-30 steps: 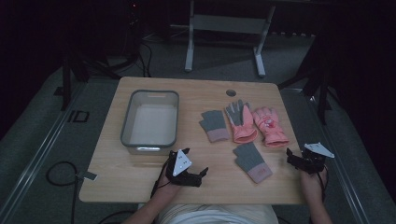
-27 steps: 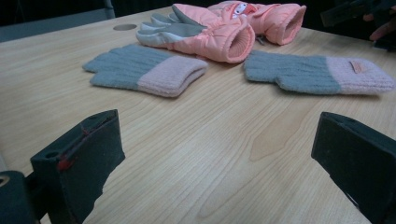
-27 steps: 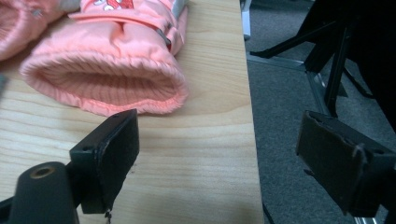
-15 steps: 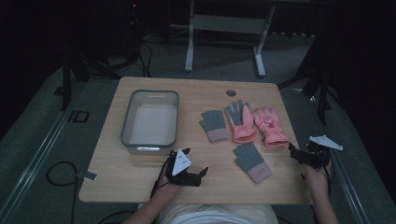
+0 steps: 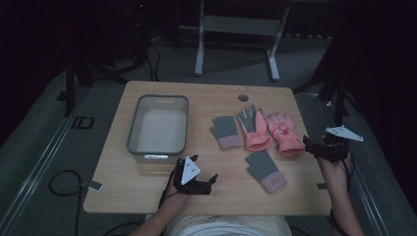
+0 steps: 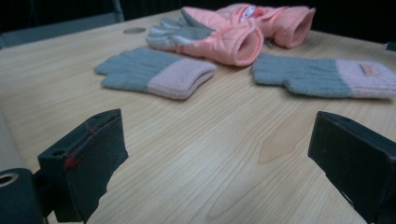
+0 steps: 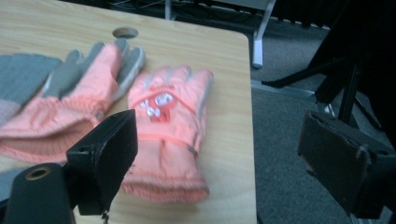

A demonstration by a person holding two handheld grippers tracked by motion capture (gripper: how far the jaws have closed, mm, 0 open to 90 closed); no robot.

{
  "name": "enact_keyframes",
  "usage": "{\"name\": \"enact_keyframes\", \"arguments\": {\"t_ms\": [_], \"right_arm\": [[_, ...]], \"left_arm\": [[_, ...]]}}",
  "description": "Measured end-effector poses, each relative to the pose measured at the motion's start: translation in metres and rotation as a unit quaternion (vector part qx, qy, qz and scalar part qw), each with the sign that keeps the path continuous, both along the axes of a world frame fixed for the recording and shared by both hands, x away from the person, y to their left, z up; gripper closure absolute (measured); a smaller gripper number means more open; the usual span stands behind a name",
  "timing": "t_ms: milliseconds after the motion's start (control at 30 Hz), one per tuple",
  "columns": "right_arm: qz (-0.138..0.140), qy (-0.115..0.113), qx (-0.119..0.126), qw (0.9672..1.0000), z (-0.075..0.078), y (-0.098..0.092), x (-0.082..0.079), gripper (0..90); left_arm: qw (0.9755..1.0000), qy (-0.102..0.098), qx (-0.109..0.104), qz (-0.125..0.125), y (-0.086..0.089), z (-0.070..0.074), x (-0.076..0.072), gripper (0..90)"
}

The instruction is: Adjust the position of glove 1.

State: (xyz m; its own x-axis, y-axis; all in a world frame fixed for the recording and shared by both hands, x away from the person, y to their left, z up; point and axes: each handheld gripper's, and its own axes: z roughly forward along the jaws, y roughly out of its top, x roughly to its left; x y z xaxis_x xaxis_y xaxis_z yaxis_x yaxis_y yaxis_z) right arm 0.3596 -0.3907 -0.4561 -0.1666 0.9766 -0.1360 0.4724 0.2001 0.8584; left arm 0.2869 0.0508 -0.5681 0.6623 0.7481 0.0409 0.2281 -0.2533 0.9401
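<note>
Four gloves lie flat and apart on the right half of the desk (image 5: 147, 196), none overlapping, which leaves each free to be taken singly: a grey knit glove with a pink cuff (image 5: 225, 132) to the left, a pink padded glove palm-up with grey fingers (image 5: 253, 127) beside it, a pink padded glove with a printed back (image 5: 283, 132) at the right, and a second grey knit glove (image 5: 265, 169) nearer the person. An empty grey-rimmed plastic bin (image 5: 158, 101) stands on the left, probably where the gloves are meant to go. The left tongs (image 5: 196, 172) rest low on the near desk, spread wide and holding nothing, aimed toward the gloves. The right tongs (image 5: 314, 147) hover at the desk's right edge, just beside the printed glove, likewise wide and empty, seemingly lined up for its cuff.
</note>
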Motion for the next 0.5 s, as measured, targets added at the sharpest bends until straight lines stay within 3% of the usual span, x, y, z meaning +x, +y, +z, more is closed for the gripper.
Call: {"name": "enact_keyframes", "arguments": {"t_ms": [100, 167, 333, 500], "right_arm": [[0.003, -0.012, -0.004, 0.9999, 0.011, 0.007, 0.005, 13.2], [0.008, -0.023, 0.008, 0.9997, 0.018, 0.011, 0.007, 13.9], [0.022, 0.003, 0.034, 0.9992, 0.028, 0.022, 0.017, 13.4], [0.036, 0.003, 0.027, 0.9990, 0.033, 0.035, 0.023, 11.3]], "left_arm": [[0.9999, 0.007, 0.010, 0.003, 0.000, 0.000, 0.000, 3.8], [0.9999, 0.007, 0.013, -0.006, 0.000, 0.000, 0.000, 3.8], [0.9995, 0.005, 0.017, -0.025, -0.001, 0.000, -0.002, 3.8], [0.9996, 0.010, 0.014, -0.023, 0.001, 0.000, -0.001, 2.8]]}}
